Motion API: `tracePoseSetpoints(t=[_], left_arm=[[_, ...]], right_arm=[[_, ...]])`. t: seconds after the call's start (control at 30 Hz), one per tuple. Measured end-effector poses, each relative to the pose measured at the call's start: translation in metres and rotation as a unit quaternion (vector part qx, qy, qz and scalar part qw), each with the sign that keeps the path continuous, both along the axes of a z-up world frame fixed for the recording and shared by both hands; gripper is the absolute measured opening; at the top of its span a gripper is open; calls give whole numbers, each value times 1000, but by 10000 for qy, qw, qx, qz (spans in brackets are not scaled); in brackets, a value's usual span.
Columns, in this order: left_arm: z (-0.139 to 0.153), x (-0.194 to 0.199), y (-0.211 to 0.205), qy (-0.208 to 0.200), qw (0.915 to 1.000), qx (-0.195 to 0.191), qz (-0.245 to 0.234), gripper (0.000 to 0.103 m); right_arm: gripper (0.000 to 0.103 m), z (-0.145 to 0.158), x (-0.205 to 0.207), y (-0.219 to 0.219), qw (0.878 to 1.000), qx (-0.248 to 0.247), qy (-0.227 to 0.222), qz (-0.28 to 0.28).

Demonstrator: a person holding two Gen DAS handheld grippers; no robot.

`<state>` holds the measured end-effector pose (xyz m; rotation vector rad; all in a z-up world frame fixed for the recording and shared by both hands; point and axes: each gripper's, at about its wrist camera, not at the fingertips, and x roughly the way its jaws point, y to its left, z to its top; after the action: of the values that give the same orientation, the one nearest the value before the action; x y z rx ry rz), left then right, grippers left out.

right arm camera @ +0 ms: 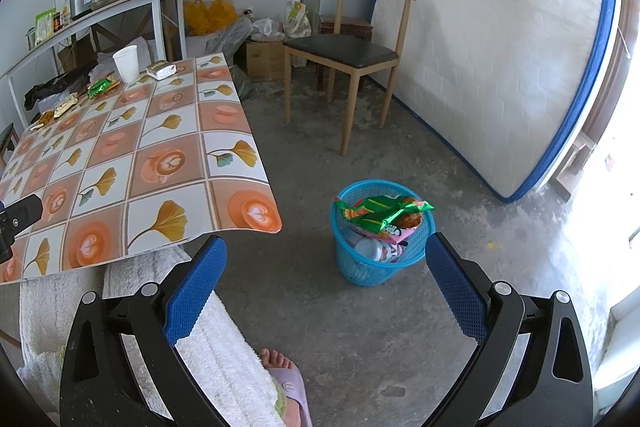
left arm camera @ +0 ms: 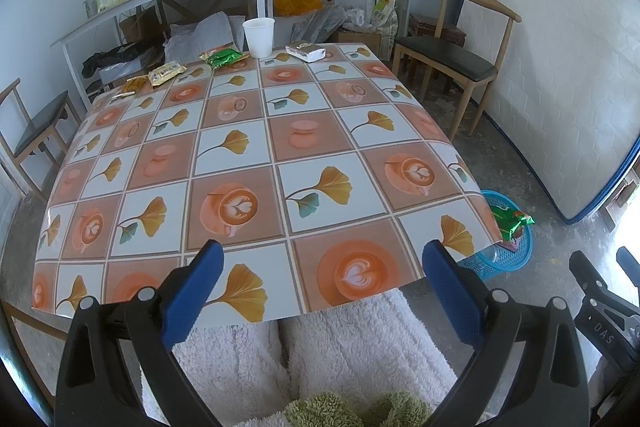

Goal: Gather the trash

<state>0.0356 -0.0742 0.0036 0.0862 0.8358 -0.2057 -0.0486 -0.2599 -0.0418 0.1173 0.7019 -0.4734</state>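
We hold both tongs spread and empty: left gripper (left arm camera: 322,267) over the table (left arm camera: 248,147) edge, right gripper (right arm camera: 326,263) above open floor near the trash-filled basket (right arm camera: 360,267) (wrappers' print unreadable).

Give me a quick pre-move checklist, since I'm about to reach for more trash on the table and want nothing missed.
1. Left hand-held gripper open and empty: ok.
2. Right hand-held gripper open and empty: ok.
3. Blue basket upright on the floor beside the table: ok.
4. Room left in the basket: not ok, wrappers stick out above its rim.
5. Trash remaining: white cup and green wrapper at the far edge: ok.
6. Cup empty: cannot tell.
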Motion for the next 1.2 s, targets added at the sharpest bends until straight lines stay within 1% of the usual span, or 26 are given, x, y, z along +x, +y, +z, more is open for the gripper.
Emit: tracePoseSetpoints(t=[1.0,1.2], left_arm=[[1,1,0,27,10000,-7,5,97],[-4,-3,2,67,10000,-23,13,97]], right_arm=[[96,-1,-1,-1,10000,0,-3,9],[96,0,-1,0,10000,-4,-11,3]])
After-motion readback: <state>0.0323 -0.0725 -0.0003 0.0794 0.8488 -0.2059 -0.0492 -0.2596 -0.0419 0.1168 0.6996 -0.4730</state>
